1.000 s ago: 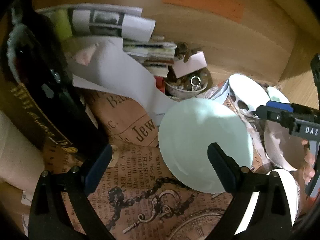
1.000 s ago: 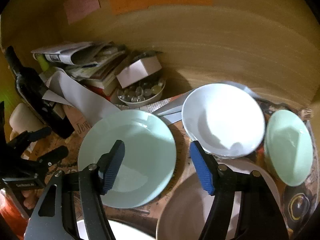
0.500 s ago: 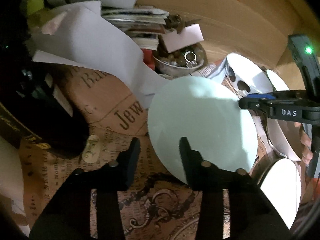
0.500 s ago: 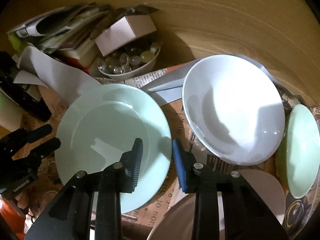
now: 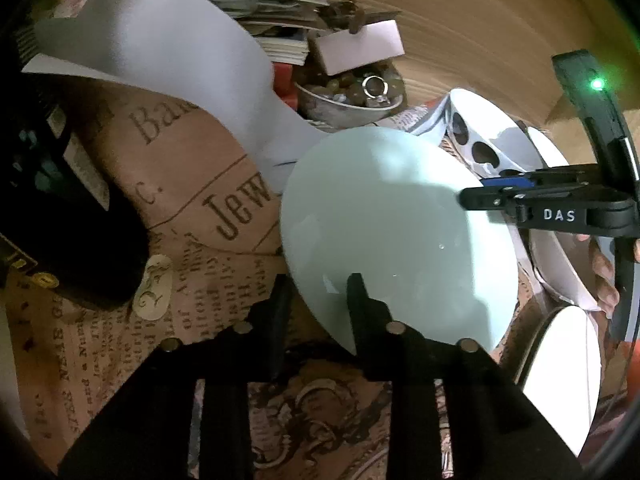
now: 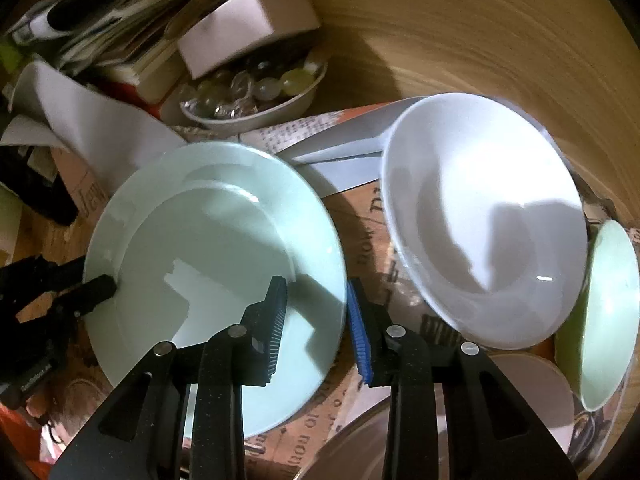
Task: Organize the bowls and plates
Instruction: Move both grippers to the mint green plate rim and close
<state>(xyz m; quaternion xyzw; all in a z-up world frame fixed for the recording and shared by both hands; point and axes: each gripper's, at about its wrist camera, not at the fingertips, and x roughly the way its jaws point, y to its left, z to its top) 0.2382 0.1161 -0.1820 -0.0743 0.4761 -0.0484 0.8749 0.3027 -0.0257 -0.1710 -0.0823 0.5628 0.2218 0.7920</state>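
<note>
While both jaws have just been closing, the left hand-held gripper clamps the near-left rim of the empty pale green plate and the right hand-held gripper clamps its opposite rim. Behind it, a small bowl holds glass beads; the white bowl beside the plate is empty.

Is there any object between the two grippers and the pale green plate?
Nothing visible. The left gripper and the right gripper each straddle an opposite edge of the pale green plate, one finger over it and one outside. No object lies in either gap.
</note>
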